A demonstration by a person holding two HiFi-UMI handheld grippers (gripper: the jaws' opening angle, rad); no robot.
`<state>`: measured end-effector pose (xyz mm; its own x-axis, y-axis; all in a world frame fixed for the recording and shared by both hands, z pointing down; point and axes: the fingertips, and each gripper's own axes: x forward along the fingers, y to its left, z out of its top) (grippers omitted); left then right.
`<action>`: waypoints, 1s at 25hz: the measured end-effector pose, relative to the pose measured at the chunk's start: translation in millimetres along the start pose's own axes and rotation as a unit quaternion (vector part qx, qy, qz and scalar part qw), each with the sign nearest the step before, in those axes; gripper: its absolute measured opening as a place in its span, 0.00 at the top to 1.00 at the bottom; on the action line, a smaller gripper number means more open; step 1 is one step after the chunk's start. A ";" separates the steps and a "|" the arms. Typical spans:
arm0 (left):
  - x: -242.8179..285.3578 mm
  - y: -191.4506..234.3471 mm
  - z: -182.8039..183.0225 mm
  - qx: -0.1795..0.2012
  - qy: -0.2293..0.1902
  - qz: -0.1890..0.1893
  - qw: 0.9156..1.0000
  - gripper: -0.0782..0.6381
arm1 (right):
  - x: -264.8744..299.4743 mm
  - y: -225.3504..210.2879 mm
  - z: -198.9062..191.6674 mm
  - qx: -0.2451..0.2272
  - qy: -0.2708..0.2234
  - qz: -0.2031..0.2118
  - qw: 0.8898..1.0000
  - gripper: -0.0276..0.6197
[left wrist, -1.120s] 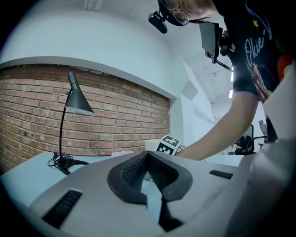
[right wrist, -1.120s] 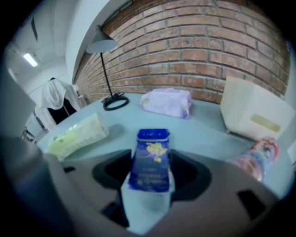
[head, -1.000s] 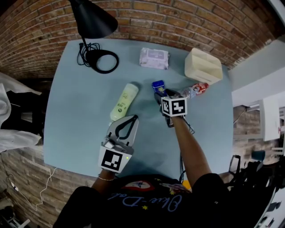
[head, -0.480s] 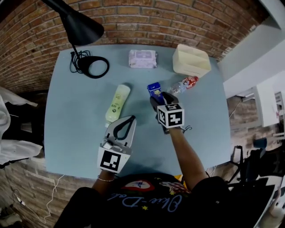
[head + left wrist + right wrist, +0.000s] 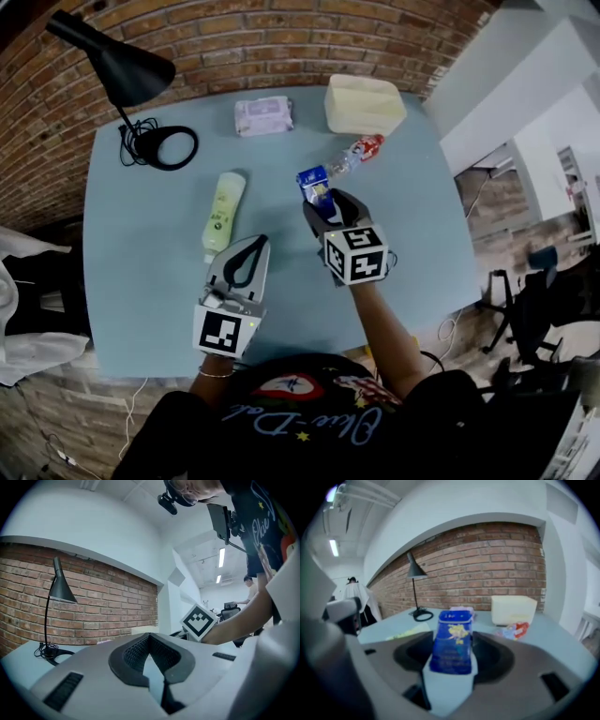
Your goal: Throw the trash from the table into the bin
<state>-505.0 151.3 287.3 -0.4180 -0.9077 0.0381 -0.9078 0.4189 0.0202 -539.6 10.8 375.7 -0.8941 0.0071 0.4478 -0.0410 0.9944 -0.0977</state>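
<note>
Your right claw [image 5: 319, 199] is clenched on the blue carton [image 5: 452, 641], which stands upright between its jaws over the middle of the counter [image 5: 141, 244]. Your left claw [image 5: 259, 242] sits near you and to the left, tips pressed together with nothing between them. Just beyond the carton to the right lies a crushed plastic bottle [image 5: 357, 155]; a green bottle [image 5: 223, 208] lies to the left. At the far edge are a wipes pack [image 5: 263, 115] and a cream box [image 5: 364, 103].
</note>
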 end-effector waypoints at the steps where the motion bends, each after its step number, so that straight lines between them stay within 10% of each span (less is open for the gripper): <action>1: 0.1 -1.5 0.8 0.000 0.000 -0.003 1.000 0.88 | -7.1 0.5 2.5 0.004 -0.009 -0.002 1.000 0.54; 25: 21.5 -96.1 -6.6 -0.003 0.000 -0.171 0.985 0.88 | -165.9 -21.1 -7.5 0.064 -0.134 -0.125 0.981 0.54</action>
<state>-426.5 91.6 292.7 -0.0869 -0.9958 0.0271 -0.9954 0.0879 0.0376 -387.0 -10.6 310.2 -0.9337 -0.2798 0.2234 -0.3135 0.9403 -0.1325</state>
